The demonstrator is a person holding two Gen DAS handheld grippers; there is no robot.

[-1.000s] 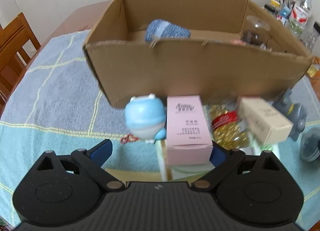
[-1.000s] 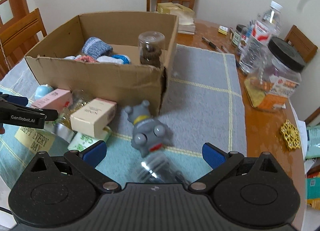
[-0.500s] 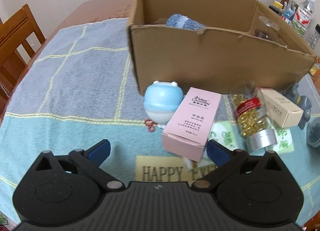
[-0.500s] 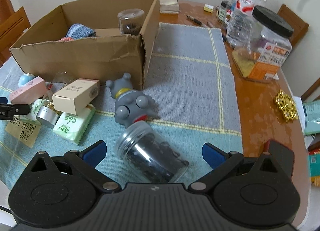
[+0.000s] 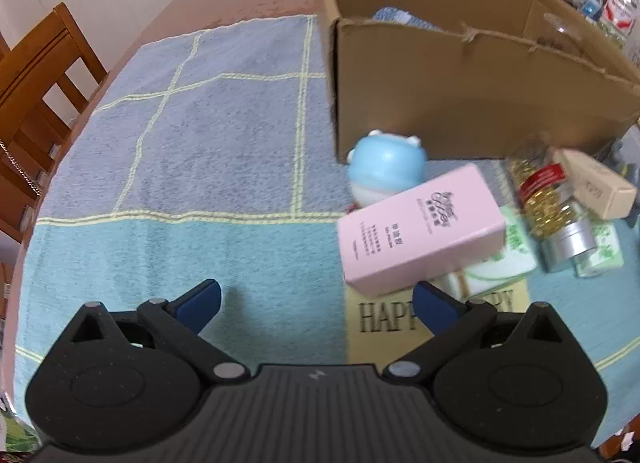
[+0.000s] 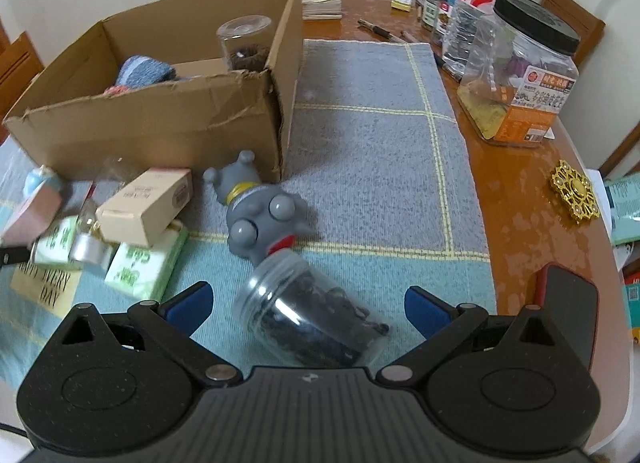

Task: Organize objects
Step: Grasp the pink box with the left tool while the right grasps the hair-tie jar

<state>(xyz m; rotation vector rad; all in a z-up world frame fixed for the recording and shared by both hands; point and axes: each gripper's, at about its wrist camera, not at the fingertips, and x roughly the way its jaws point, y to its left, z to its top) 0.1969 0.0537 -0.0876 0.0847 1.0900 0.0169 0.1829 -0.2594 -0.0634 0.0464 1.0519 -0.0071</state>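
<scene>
**Both tools wide, clutter against the box front**

The left tool [image 5: 316,303] is spread wide and holds nothing, over bare woven cloth [image 5: 208,135] that runs open to the worktop's left edge. The right tool [image 6: 306,305] is also wide, straddling a clear plastic jar [image 6: 308,319] lying on its side. Just beyond it lies a grey rubber toy [image 6: 260,215]. A glossy pink carton [image 5: 420,231] and a round blue figure [image 5: 384,171] crowd the cardboard box [image 5: 460,103] front wall.
</scene>
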